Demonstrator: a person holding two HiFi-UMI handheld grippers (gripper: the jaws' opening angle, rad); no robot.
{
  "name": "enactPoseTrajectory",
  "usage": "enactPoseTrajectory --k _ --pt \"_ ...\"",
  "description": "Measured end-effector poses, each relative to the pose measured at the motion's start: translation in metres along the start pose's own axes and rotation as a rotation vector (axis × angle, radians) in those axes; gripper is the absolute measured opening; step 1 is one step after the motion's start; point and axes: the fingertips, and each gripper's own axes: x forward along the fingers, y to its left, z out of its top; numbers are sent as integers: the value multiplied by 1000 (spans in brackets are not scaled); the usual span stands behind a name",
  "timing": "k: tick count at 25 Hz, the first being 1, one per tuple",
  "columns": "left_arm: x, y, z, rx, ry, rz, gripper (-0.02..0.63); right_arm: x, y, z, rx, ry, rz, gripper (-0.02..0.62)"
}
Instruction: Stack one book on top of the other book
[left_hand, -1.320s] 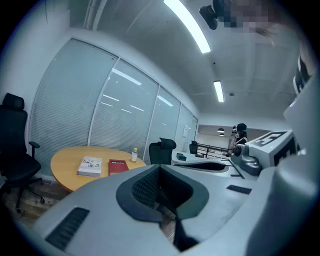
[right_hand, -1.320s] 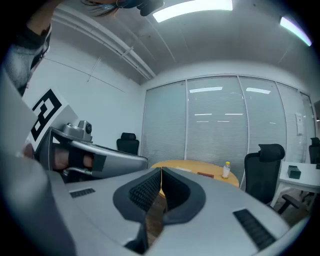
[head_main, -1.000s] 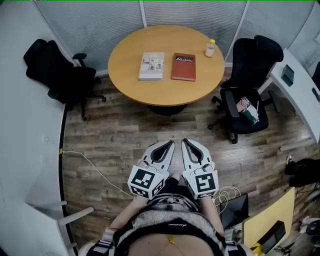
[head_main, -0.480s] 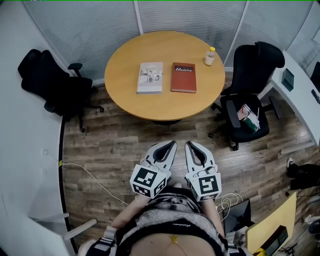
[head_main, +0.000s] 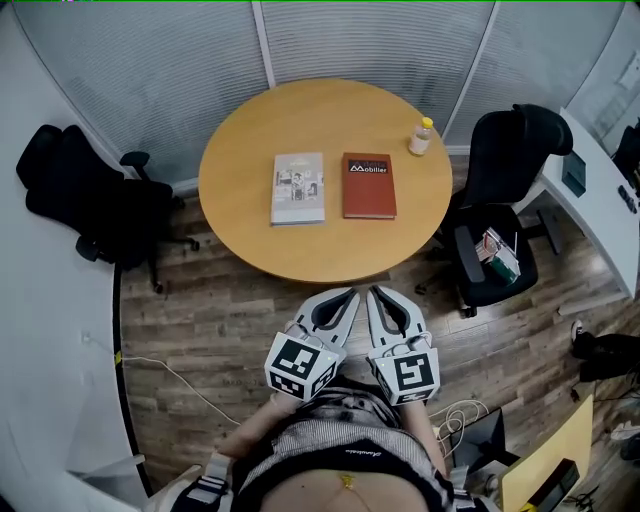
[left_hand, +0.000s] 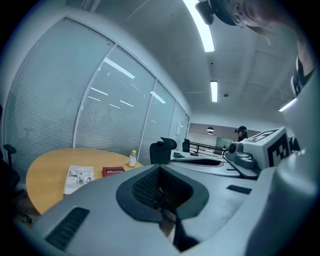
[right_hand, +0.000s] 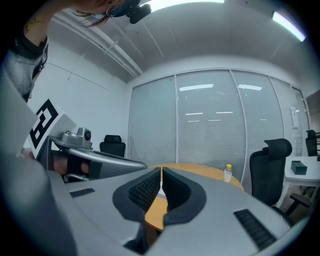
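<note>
Left gripper (head_main: 347, 294) and right gripper (head_main: 374, 293) are hovering before the table (head_main: 240, 235), jaws pressed together, empty; grey book (head_main: 298, 188) and red book (head_main: 369, 185) are lying side by side.

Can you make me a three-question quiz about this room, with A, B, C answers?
1. Where is the bottle?
A. on the floor
B. on a chair
C. on the table, near its edge

2. How many books lie on the table?
A. one
B. two
C. three

3. How are the jaws of the left gripper and the right gripper?
A. shut, with nothing in them
B. wide open
C. shut on a book

Answers:
1 C: the bottle stands at the table's far right edge.
2 B: a grey book and a red book lie side by side, not stacked.
3 A: each gripper view shows its pads together with nothing between them, short of the table.
</note>
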Motion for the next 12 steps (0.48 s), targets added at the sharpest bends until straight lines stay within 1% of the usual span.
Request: enactPoseTrajectory --k 7,12 --pt "7 36 -1 -24 21 -26 18 43 3 -3 18 28 -11 25" --pt "10 52 0 3 30 -47 18 63 2 -6 20 35 -38 25"
